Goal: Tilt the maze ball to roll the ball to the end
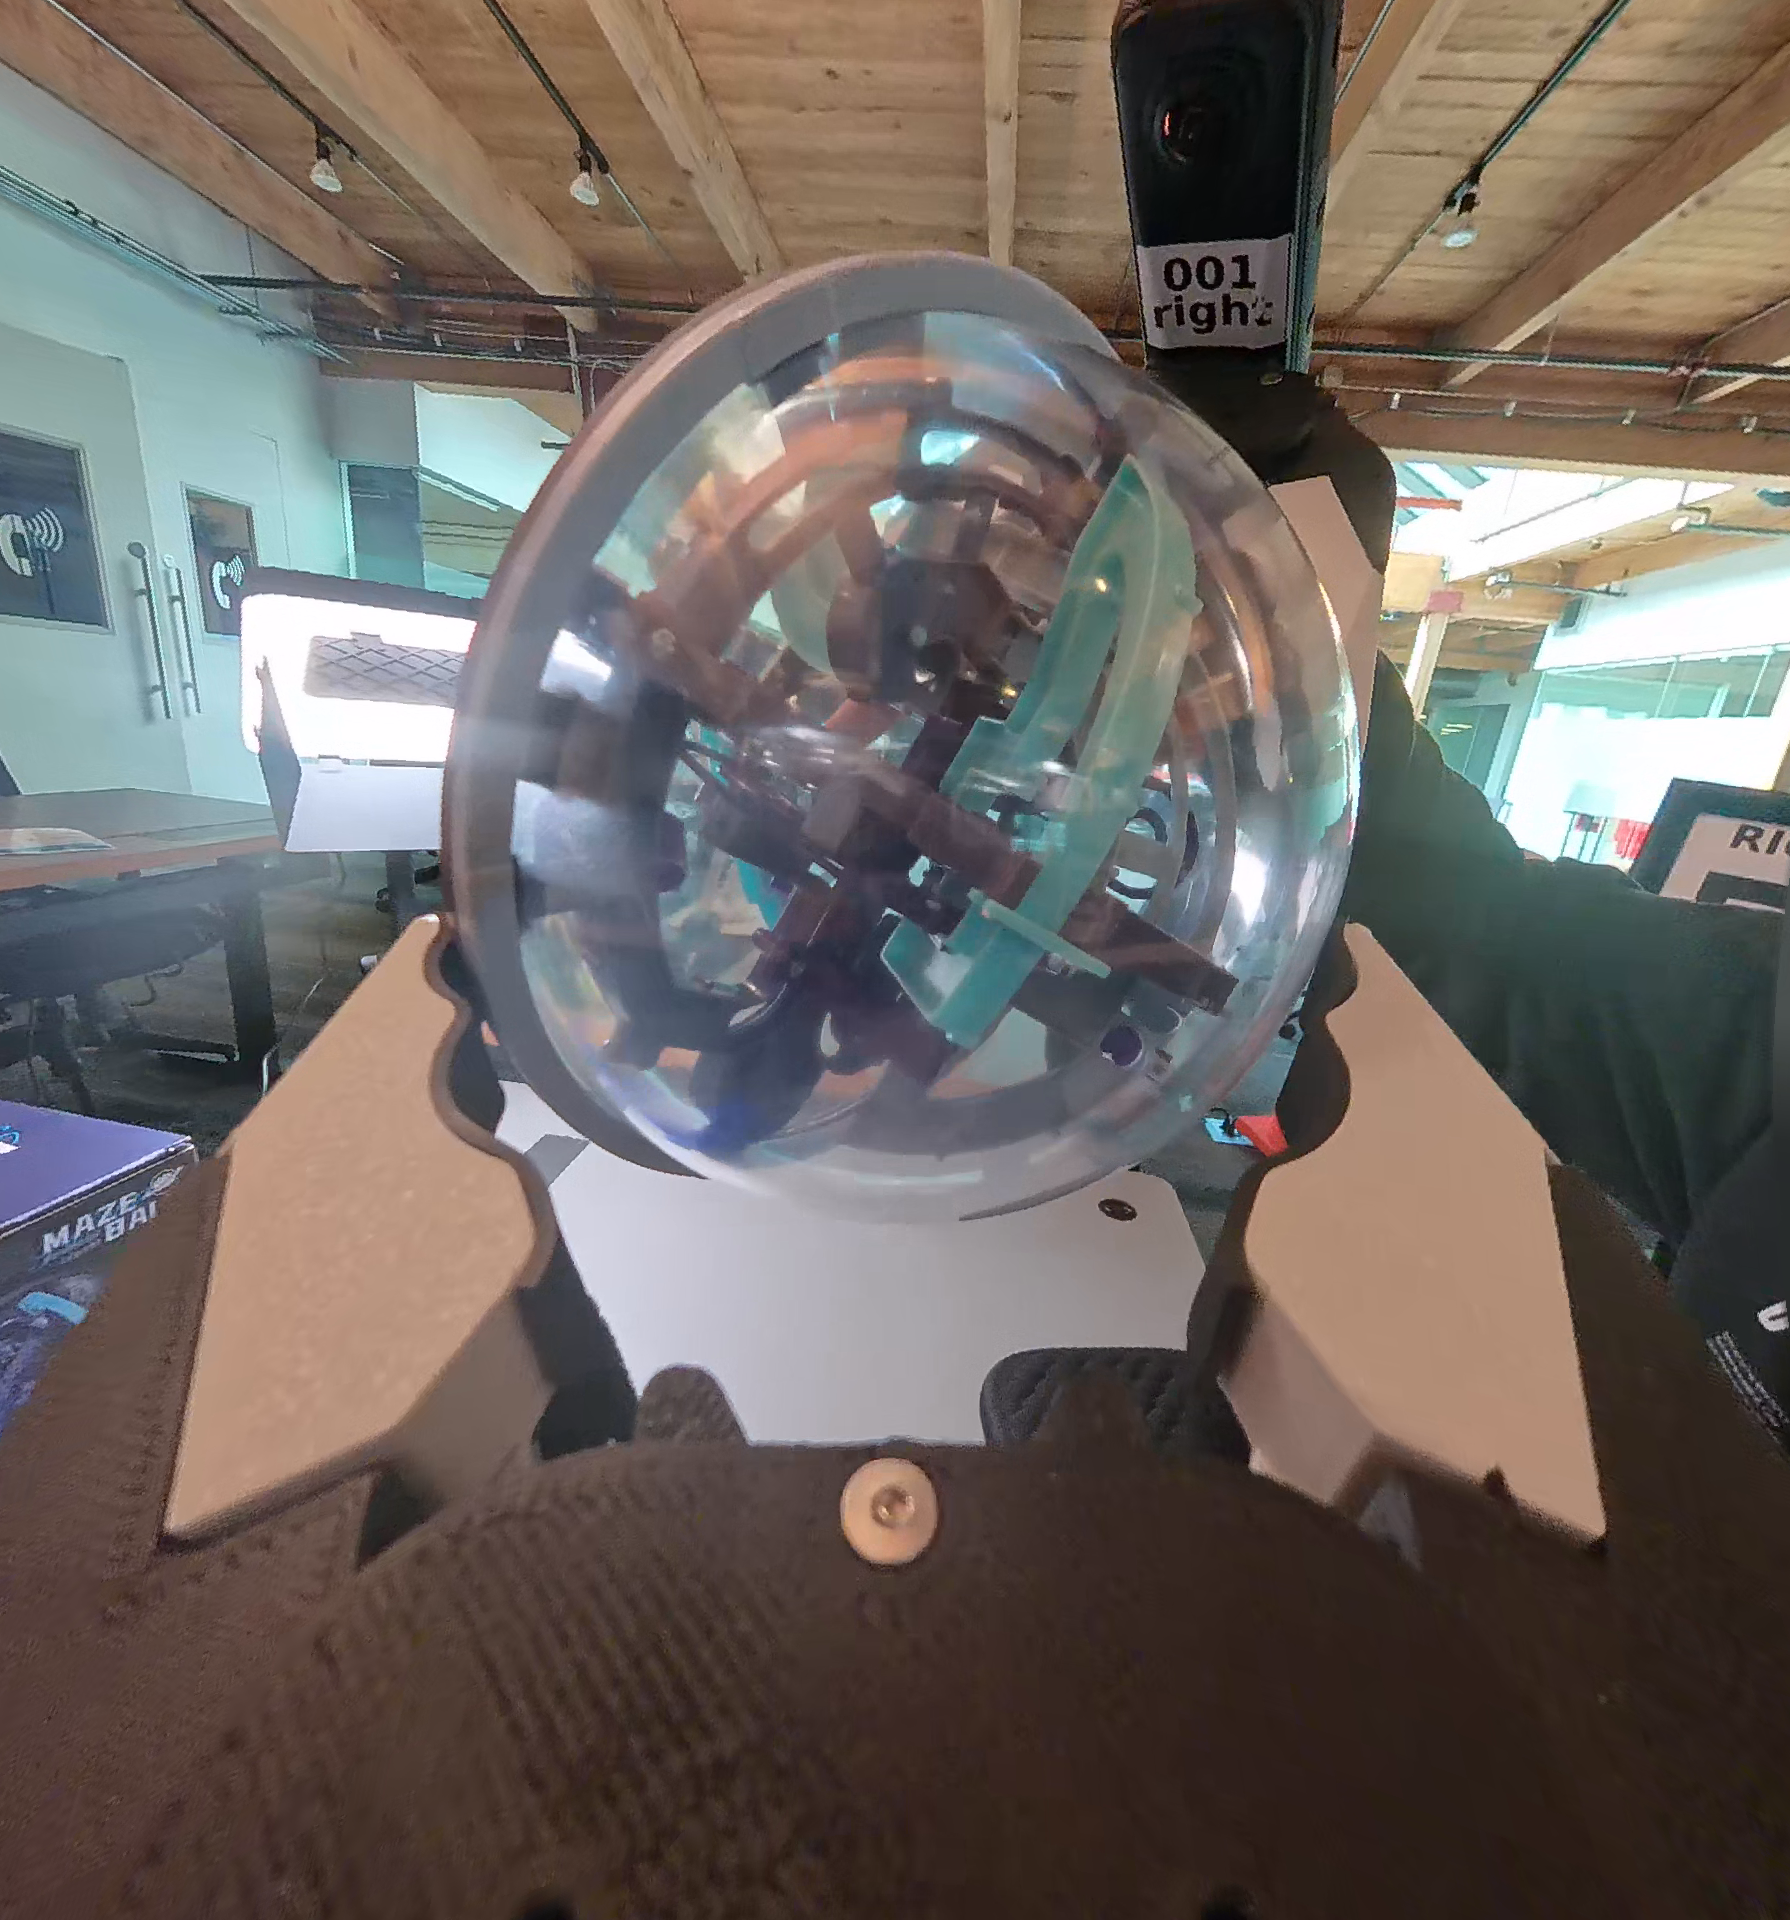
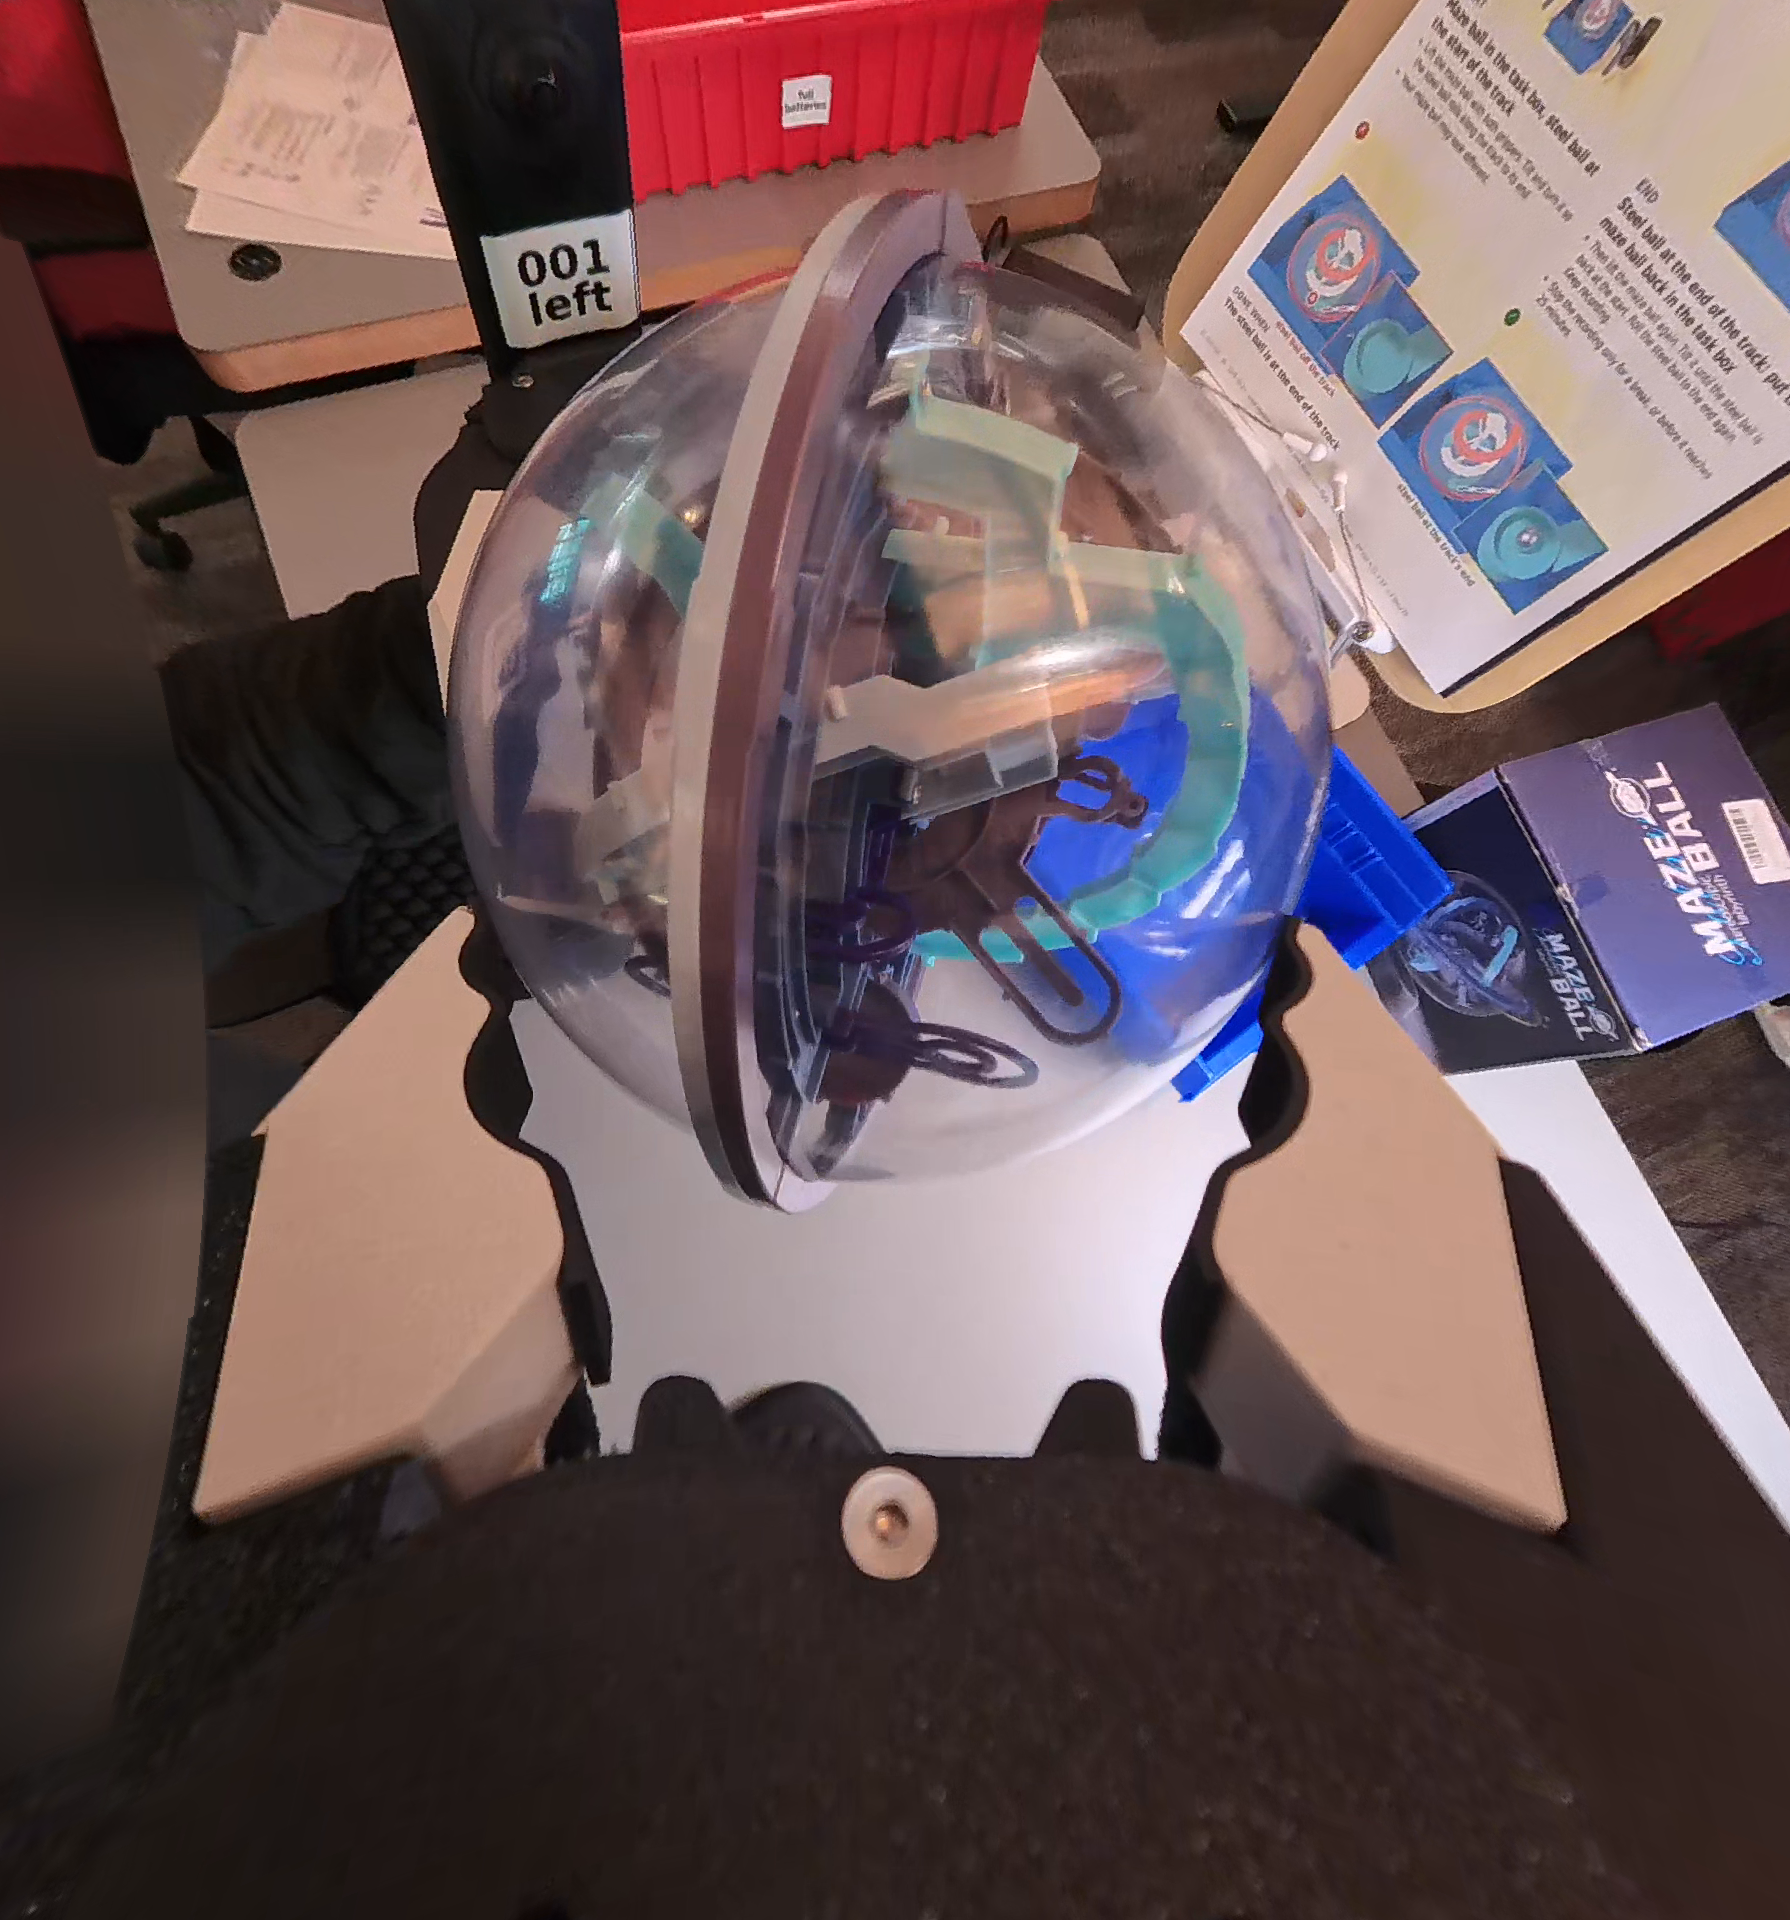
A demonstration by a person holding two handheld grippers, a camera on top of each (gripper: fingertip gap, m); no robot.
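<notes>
In your left wrist view, a dark maze ball box (image 1: 34,1288) sits at the lower left edge of the frame. Moving right, the left finger (image 1: 351,1195) of your left gripper (image 1: 896,997) presses its dark inner edge against the grey rim of the maze ball (image 1: 901,748), which fills the centre of the frame with its clear shell and its teal and brown tracks. The right finger meets the shell on the far side, so this gripper grasps the sphere across its width, lifted above the white table (image 1: 870,1309). The other gripper's black body rises behind the sphere at the upper right.

In your right wrist view, the left gripper's black body stands at the upper left, in front of a red bin (image 2: 829,94). The right gripper (image 2: 886,987) clasps the maze ball (image 2: 870,707) at centre frame, both fingers (image 2: 403,1195) against the shell. The steel ball inside is hard to pick out among the tracks; I cannot place it. A blue holder (image 2: 1379,873) shows behind the sphere's right side, then the box (image 2: 1639,894), with an instruction sheet (image 2: 1556,312) at the upper right.
</notes>
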